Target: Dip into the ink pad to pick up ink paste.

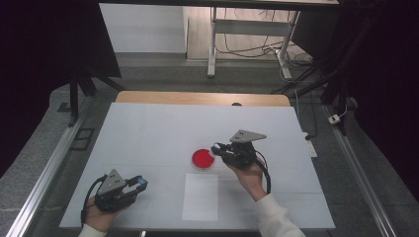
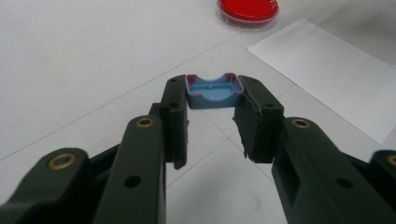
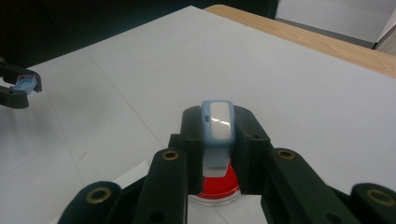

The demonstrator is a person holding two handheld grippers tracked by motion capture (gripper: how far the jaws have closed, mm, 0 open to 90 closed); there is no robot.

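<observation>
My left gripper [image 1: 141, 184] rests low at the table's front left, shut on a small blue cap [image 2: 214, 91] with a hollow inside and reddish rims. In the left gripper view the cap sits squeezed between the two fingertips [image 2: 173, 95]. My right gripper [image 1: 217, 148] hovers just right of a red round dish [image 1: 203, 158] and is shut on a small blue-edged piece with a white face [image 3: 218, 125], held upright. In the right gripper view the red dish [image 3: 217, 189] lies directly under the jaws.
A white paper sheet [image 1: 200, 196] lies in front of the dish, between the two hands. The white table cover [image 1: 163, 128] ends at a wooden edge [image 1: 197, 98] at the back. Metal rails [image 1: 47, 170] run along both sides.
</observation>
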